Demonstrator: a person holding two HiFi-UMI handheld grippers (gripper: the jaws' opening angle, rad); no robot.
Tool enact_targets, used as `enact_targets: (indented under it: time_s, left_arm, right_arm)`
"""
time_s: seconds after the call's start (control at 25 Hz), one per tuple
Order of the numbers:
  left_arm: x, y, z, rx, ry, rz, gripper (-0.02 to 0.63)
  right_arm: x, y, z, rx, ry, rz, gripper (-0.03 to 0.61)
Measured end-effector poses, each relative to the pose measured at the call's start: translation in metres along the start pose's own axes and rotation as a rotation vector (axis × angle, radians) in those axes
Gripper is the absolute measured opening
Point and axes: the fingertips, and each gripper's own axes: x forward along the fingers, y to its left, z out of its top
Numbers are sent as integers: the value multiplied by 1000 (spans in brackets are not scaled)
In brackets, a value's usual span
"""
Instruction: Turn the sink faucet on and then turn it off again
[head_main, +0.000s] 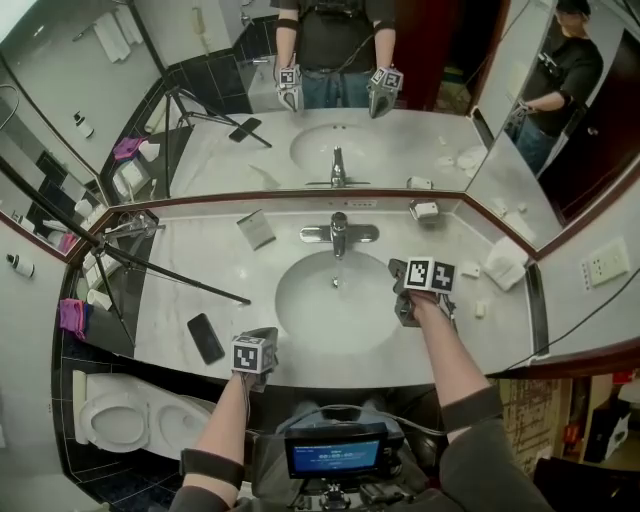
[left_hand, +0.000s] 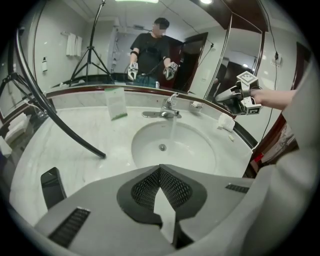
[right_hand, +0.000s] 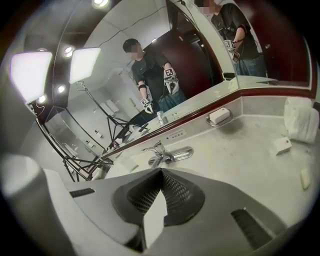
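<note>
Left gripper view showed a thin stream of water (left_hand: 172, 131) that fell from the faucet (left_hand: 169, 107) into the sink basin (left_hand: 200, 165), so I judged the first half of the task done: the faucet was on, and what was left was to turn it off. The faucet stood at the back edge of the basin, in the middle of the marble counter (head_main: 500, 320), below the mirror. The right gripper (head_main: 402, 295) hung over the right side of the basin, near the faucet but clearly apart from it, with its jaws pressed together on nothing. The left gripper (head_main: 258, 340) was at the front edge of the counter, well apart from the faucet, also closed and empty (in its own view the two pads met in one line). As for containers, the basin held only the running water and its drain (left_hand: 162, 147), with no object inside. The small chrome soap dish (head_main: 425, 210) behind the basin on the right carried one white piece, a bar or a packet; I could not tell which.
</note>
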Motion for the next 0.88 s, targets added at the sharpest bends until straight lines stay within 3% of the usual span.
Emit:
enact_targets:
  time_s: [0.24, 0.44, 0.88]
  left_arm:
    - [-6, 6, -2, 4, 12, 38, 2]
    - [-2, 1, 1, 15, 8, 10, 2]
    - [6, 0, 1, 14, -17, -16, 2]
  right_arm:
    - [-42, -40, -6, -96, -74, -84, 0]
    - [-70, -72, -17, -154, -112, -156, 1]
    - [-91, -100, -28, -139, -141, -204, 0]
